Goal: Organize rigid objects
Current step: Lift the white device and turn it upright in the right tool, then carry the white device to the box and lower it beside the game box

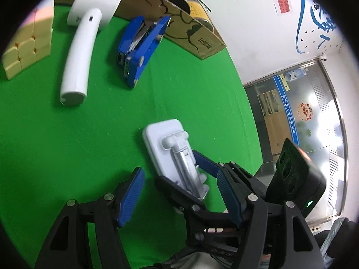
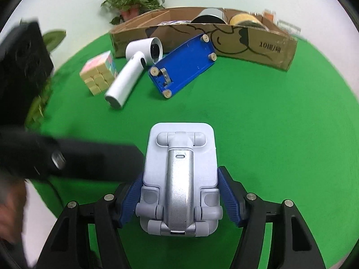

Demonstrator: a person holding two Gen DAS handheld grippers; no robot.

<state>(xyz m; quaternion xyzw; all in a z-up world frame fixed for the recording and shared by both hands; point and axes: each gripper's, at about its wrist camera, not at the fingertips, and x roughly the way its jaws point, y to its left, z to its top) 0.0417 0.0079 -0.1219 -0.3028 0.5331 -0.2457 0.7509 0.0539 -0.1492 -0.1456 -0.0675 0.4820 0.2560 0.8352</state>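
Observation:
A folded pale-blue phone stand (image 2: 180, 179) with a silver arm is held between the blue pads of my right gripper (image 2: 181, 198), which is shut on its sides above the green table. In the left wrist view the same stand (image 1: 172, 152) shows with the right gripper's fingers around it. My left gripper (image 1: 179, 192) is open and empty, just beside and behind the stand. Farther back lie a blue stapler (image 2: 182, 63), a white hair dryer (image 2: 134, 67) and a pastel puzzle cube (image 2: 98, 71).
A long cardboard box (image 2: 246, 38) with a tape roll and other items stands along the far edge of the green table (image 2: 269, 123). A potted plant (image 2: 132, 0) sits behind it. The left gripper's body (image 2: 44, 157) crosses the left of the right wrist view.

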